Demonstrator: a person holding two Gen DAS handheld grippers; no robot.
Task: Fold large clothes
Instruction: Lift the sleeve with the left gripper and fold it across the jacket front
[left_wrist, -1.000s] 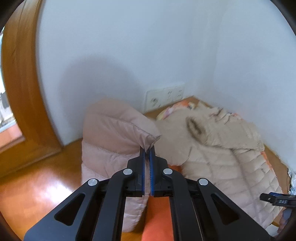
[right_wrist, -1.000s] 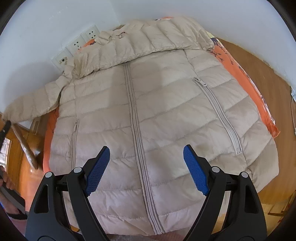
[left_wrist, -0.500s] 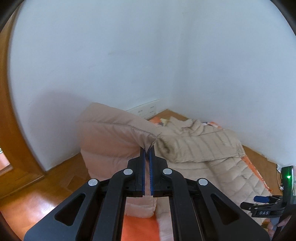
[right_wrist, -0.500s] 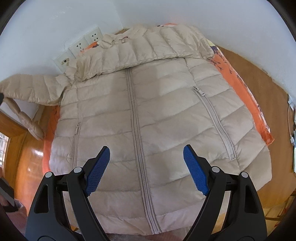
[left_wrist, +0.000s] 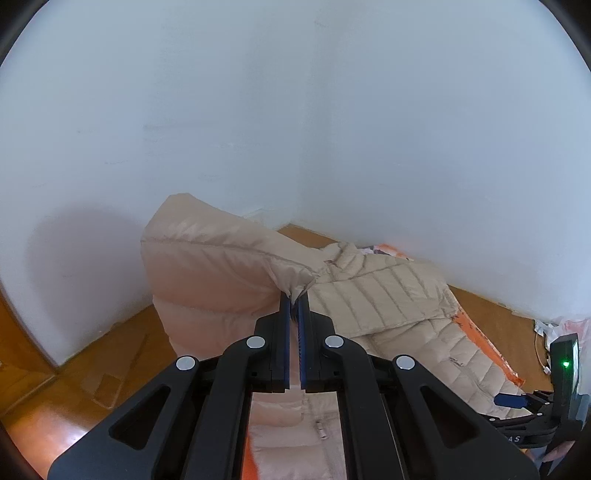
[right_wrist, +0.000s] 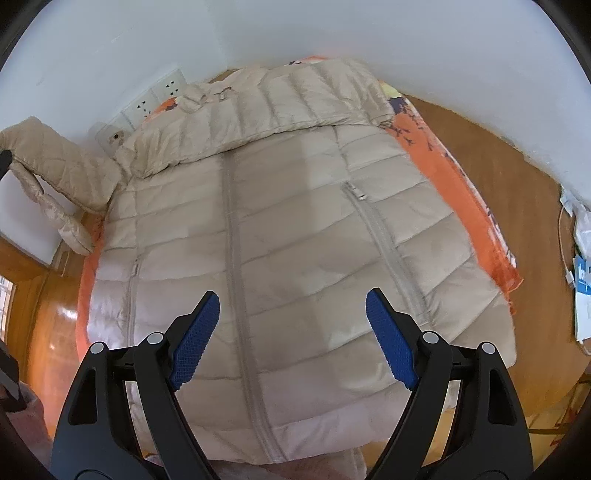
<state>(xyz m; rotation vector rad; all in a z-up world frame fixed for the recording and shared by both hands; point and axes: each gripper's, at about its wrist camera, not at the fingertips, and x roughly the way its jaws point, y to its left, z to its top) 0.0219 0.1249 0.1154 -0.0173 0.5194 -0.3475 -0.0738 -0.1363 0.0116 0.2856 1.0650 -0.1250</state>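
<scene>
A beige quilted puffer jacket (right_wrist: 295, 236) lies front up on an orange cloth (right_wrist: 469, 206) on the wooden floor, collar toward the wall. My left gripper (left_wrist: 294, 299) is shut on the cuff of the jacket's sleeve (left_wrist: 214, 269) and holds it lifted above the floor; the raised sleeve also shows at the left of the right wrist view (right_wrist: 55, 162). My right gripper (right_wrist: 291, 332) is open and empty, hovering above the jacket's lower half, its blue pads either side of the centre zipper (right_wrist: 236, 251).
White walls meet in a corner just behind the jacket, with wall sockets (right_wrist: 147, 99) near the collar. A wooden door frame (left_wrist: 22, 332) stands at the left. Papers and a cable (right_wrist: 576, 266) lie on the floor at the right.
My left gripper has lifted the sleeve higher and swung it toward the jacket body. My right gripper has stayed open over the hem, nearly still.
</scene>
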